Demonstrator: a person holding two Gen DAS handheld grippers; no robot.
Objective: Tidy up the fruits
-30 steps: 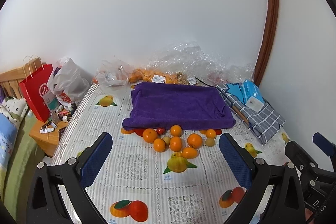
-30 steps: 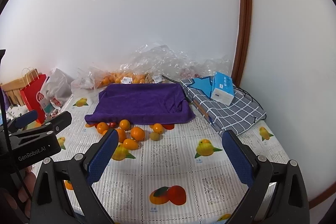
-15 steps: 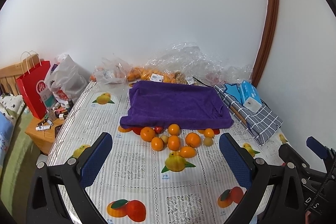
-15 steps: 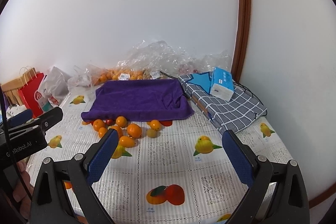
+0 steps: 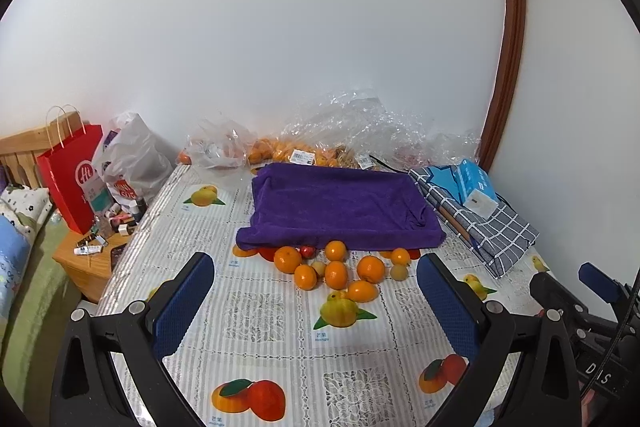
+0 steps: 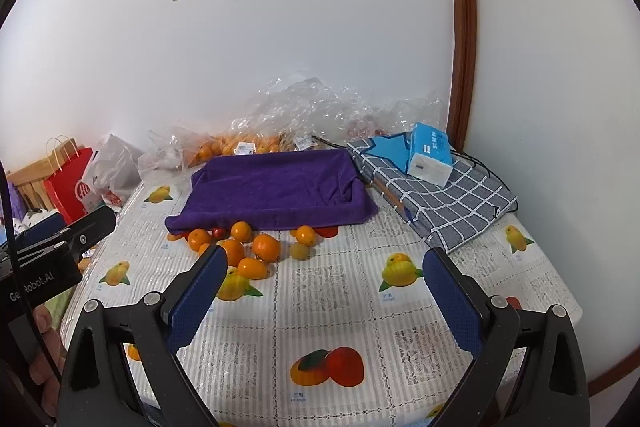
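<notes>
Approach step, nothing picked yet. Left gripper and right gripper both spread wide, empty, above table. Oranges clustered at near edge of purple towel. Next: lower one gripper, straddle single orange.

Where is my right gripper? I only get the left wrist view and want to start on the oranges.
Observer: The right gripper is open with nothing between its fingers, over the tablecloth short of the oranges.
Operator: Any snag risk past the plaid cloth?
Observer: A thin black cable runs along the wall side of the plaid cloth.
</notes>
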